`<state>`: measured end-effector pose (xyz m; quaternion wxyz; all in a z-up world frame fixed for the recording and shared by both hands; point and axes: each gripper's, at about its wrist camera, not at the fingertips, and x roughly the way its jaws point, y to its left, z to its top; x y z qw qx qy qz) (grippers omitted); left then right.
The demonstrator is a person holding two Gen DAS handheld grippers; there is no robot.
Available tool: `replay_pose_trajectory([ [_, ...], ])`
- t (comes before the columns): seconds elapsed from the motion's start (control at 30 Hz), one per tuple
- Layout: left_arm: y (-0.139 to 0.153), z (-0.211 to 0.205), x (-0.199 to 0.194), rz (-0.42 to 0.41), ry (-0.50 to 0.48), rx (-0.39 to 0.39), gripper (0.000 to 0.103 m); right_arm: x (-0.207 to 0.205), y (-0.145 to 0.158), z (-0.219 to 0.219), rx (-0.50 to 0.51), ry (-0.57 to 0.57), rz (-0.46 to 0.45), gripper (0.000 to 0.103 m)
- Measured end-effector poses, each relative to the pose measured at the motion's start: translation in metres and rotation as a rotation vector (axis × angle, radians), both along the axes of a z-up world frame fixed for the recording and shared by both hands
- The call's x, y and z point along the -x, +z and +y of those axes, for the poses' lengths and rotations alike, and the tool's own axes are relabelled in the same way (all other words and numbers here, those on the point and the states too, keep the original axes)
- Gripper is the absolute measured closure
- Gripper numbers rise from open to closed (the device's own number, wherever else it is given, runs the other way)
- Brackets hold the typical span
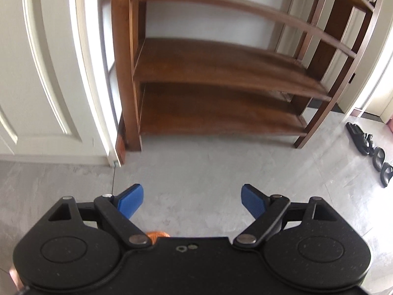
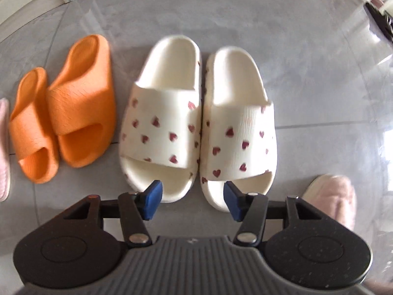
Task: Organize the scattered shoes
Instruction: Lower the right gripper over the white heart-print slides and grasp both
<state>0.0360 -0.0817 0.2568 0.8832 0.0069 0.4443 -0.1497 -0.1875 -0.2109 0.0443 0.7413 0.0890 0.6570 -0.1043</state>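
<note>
The right gripper (image 2: 192, 200) was pointed down at the grey tiled floor (image 2: 319, 78), its blue pads (image 2: 152, 200) spread apart with nothing pinched between them. Directly beyond the fingertips a pair of cream slides printed with red hearts was found, set side by side and touching along their inner edges, toes toward the gripper. The left cream slide (image 2: 162, 123) was seen just past the left pad, and the right cream slide (image 2: 239, 132) just past the right pad, whose tip overlapped the toe opening in the view; whether it was touching could not be told. Further to the gripper's left, a pair of orange slides (image 2: 68, 113) was laid close together, the larger-looking one partly overlapping the other, toes also toward the gripper. At the far left edge a sliver of pale pink footwear (image 2: 4, 145) was visible, and to the gripper's right, near its body, a fluffy pink slipper (image 2: 334, 201) was seen.

The left gripper (image 1: 192, 202) was held tilted down over bare floor, its pads (image 1: 130, 200) spread wide and empty. Ahead of it a dark wooden shoe rack (image 1: 221, 64) was stood against the wall, its lower shelves bare. A white panelled door (image 1: 44, 73) was seen to the rack's left. Far to the gripper's right, black footwear (image 1: 368, 147) was lined up on the floor.
</note>
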Motion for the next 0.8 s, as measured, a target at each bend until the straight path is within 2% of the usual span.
replay_pose_trajectory([
  [0.1, -0.015, -0.003, 0.010, -0.014, -0.002, 0.007, 0.016, 0.015, -0.026, -0.004, 0.008, -0.010, -0.034, 0.043],
  [0.23, -0.038, -0.008, 0.024, -0.025, -0.039, 0.017, 0.016, 0.021, -0.045, -0.003, 0.026, 0.020, -0.166, 0.043],
  [0.33, -0.052, -0.010, 0.032, -0.021, -0.069, 0.016, 0.016, 0.021, -0.056, -0.006, 0.030, -0.028, -0.207, 0.042],
  [0.43, -0.064, -0.011, 0.040, -0.018, -0.096, 0.010, 0.016, 0.019, -0.057, -0.004, 0.052, -0.093, -0.298, 0.042],
  [0.5, -0.073, -0.013, 0.044, -0.023, -0.118, 0.005, 0.016, 0.017, -0.062, 0.007, 0.077, -0.071, -0.383, 0.035],
  [0.63, -0.083, -0.019, 0.047, -0.044, -0.159, 0.015, 0.016, 0.010, -0.081, 0.023, 0.135, -0.011, -0.481, 0.024],
  [0.73, -0.088, -0.026, 0.047, -0.049, -0.206, 0.012, 0.016, 0.001, -0.085, 0.018, 0.140, 0.012, -0.554, 0.027],
  [0.8, -0.087, -0.030, 0.047, -0.066, -0.223, 0.005, 0.016, -0.010, -0.081, 0.005, 0.116, 0.037, -0.565, 0.048],
])
